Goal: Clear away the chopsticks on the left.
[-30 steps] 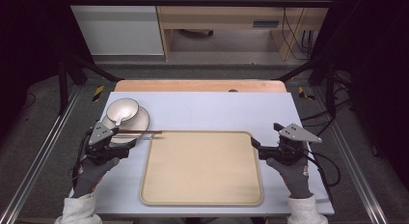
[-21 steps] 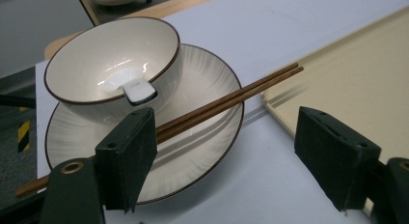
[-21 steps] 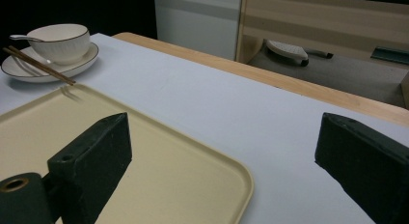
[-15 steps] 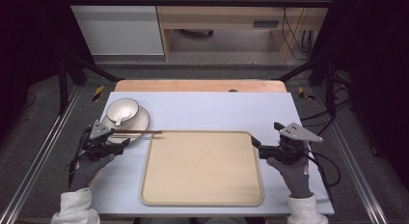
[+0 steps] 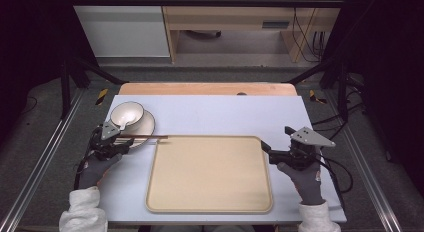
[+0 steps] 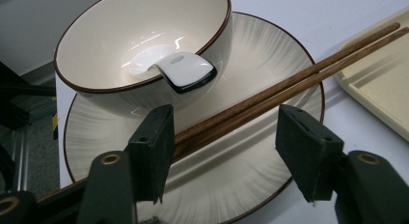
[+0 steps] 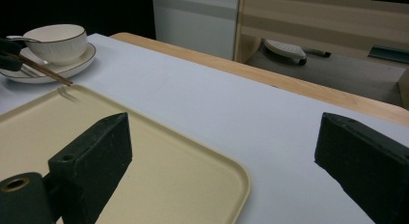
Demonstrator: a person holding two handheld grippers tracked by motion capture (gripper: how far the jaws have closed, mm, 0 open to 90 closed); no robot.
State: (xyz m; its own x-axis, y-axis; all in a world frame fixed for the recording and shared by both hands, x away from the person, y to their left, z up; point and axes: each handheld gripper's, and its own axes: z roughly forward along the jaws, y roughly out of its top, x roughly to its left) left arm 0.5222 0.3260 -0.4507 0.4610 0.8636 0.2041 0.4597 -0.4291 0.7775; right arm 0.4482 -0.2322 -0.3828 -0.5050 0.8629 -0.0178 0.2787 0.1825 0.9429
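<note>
We have the left claw [image 6: 224,159] half-closed, its jaws just closing around the chopsticks [image 6: 270,96] (not yet pinched) on the plate [image 6: 270,45]; beyond, the bowl [image 6: 140,31]. Next: pinch, then lift level. Right claw [image 7: 219,161] wide, empty.

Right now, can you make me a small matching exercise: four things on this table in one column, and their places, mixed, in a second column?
Things:
1. chopsticks
2. spoon
3. bowl
4. tray

Places:
A. inside the bowl
B. on the plate, between the left claw jaws
C. middle of the table
D. standing on the plate

Pairs: 1-B, 2-A, 3-D, 4-C
</note>
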